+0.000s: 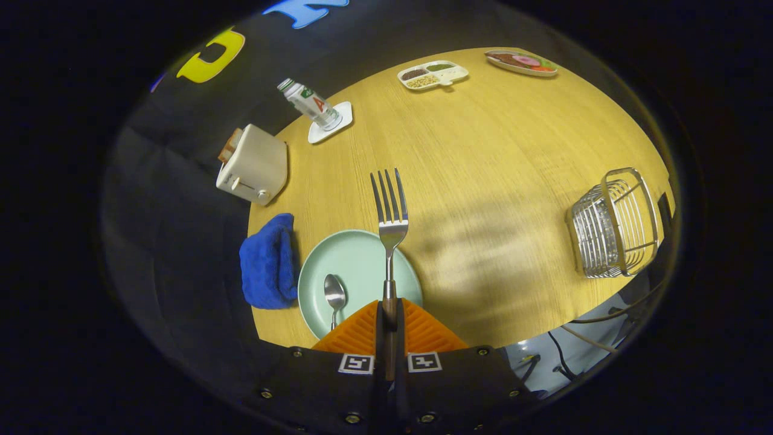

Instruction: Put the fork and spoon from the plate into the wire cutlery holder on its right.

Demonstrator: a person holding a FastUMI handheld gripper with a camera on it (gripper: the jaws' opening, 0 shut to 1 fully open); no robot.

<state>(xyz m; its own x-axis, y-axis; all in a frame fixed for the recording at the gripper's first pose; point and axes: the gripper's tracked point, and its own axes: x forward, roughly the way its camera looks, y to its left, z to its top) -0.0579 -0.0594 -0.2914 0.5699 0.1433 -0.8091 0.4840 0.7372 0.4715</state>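
The gripper (pixel 390 311) has its two orange fingers (pixel 356 332) pressed tight together on the handle of the fork (pixel 391 223), and the fork is up off the plate, tines pointing forward and away over the wooden table (pixel 483 157). Just under the fingers sits the pale green plate (pixel 356 260), close to the table's near edge, and the spoon (pixel 334 295) lies on it, bowl forward, just left of the fingers. Touching the plate's left rim, or very nearly, is a crumpled blue cloth (pixel 267 261) at the table's left edge. Beyond the cloth, a cream toaster (pixel 253 164) with bread in its slot stands at the same left edge. Further on, a small bottle (pixel 309 104) stands on a white coaster (pixel 332 124). Over at the far edge, a divided tray (pixel 432 74) of grains and a plate of food (pixel 522 63). Well off to the right of the green plate, near the table's right edge, stands the wire cutlery holder (pixel 613 225), upright, nothing visible in it.
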